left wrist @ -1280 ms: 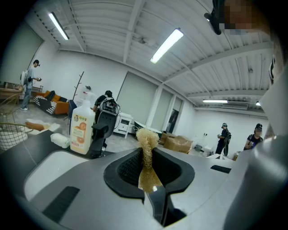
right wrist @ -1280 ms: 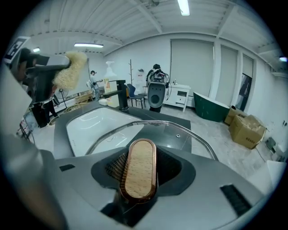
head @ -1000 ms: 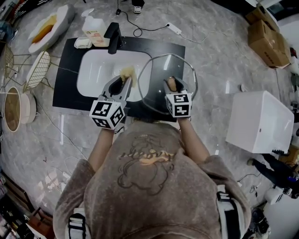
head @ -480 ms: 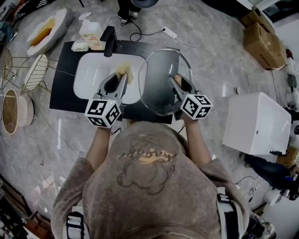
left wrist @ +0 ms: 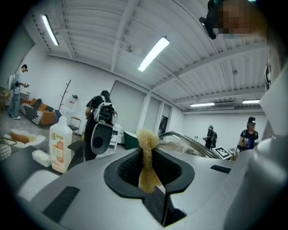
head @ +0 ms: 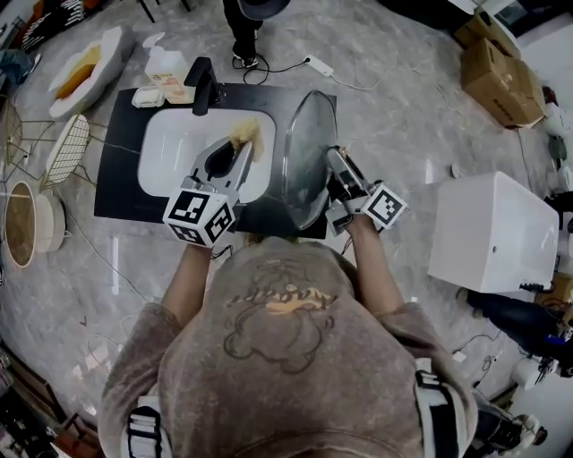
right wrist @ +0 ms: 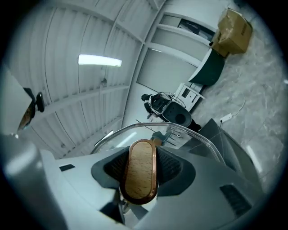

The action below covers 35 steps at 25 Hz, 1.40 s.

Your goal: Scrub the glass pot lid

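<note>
The glass pot lid [head: 307,152] with a metal rim stands on edge over the right side of the white sink basin [head: 175,143]. My right gripper [head: 338,177] is shut on the lid's wooden handle [right wrist: 140,173], and the lid's rim [right wrist: 198,137] arcs beyond the jaws. A yellow loofah scrubber [head: 246,134] is pinched in my left gripper [head: 235,152], just left of the lid and apart from it. In the left gripper view the scrubber [left wrist: 146,161] sticks up between the jaws, and the lid's rim [left wrist: 189,141] shows to the right.
A black faucet [head: 201,80] and a soap bottle [head: 163,64] stand at the back of the black counter [head: 121,183]. A wire rack [head: 67,139] is at the left, a white box [head: 497,234] at the right, and a person [head: 246,22] beyond the sink.
The right gripper has rolled and risen, tipping the lid from lying flat to standing on edge. The left gripper with the scrubber has lifted a little toward the lid.
</note>
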Motion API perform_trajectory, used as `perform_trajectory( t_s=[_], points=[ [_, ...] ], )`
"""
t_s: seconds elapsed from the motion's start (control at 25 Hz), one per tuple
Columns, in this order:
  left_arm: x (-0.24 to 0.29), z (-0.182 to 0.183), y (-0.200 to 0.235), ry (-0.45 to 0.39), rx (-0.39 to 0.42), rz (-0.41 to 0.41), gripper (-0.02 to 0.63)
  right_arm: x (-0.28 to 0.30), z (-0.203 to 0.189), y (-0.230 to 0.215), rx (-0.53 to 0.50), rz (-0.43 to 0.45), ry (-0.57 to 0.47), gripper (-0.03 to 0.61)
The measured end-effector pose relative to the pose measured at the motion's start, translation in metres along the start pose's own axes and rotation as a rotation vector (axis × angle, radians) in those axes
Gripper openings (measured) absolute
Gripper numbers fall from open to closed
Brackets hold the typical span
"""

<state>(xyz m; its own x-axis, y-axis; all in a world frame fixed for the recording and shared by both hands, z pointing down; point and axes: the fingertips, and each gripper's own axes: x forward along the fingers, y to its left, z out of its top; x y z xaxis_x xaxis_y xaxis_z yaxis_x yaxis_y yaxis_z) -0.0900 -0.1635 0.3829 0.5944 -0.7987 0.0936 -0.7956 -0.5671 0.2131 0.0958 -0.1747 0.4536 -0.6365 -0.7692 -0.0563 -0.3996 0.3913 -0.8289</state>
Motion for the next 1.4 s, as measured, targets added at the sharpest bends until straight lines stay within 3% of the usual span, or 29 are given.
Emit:
perform_trajectory(
  t_s=[0.16,0.44,0.84,1.08,1.4],
  points=[
    [0.007,0.008,-0.019,0.003,0.021,-0.082,0.074,-0.002,-0.003,0.005,0.132,0.088,-0.045,0.172],
    [0.013,0.022,-0.059,0.002,0.007,-0.224,0.074,-0.009,-0.010,0.001,0.301,0.139,-0.116,0.172],
    [0.020,0.013,-0.106,0.034,-0.077,-0.372,0.074,-0.005,-0.014,0.013,0.354,0.207,-0.116,0.172],
    [0.024,0.020,-0.111,0.013,-0.065,-0.400,0.074,-0.003,-0.018,0.019,0.391,0.231,-0.104,0.172],
    [0.046,0.026,-0.098,-0.009,-0.056,-0.369,0.074,-0.003,-0.022,0.024,0.414,0.259,-0.084,0.172]
  ],
)
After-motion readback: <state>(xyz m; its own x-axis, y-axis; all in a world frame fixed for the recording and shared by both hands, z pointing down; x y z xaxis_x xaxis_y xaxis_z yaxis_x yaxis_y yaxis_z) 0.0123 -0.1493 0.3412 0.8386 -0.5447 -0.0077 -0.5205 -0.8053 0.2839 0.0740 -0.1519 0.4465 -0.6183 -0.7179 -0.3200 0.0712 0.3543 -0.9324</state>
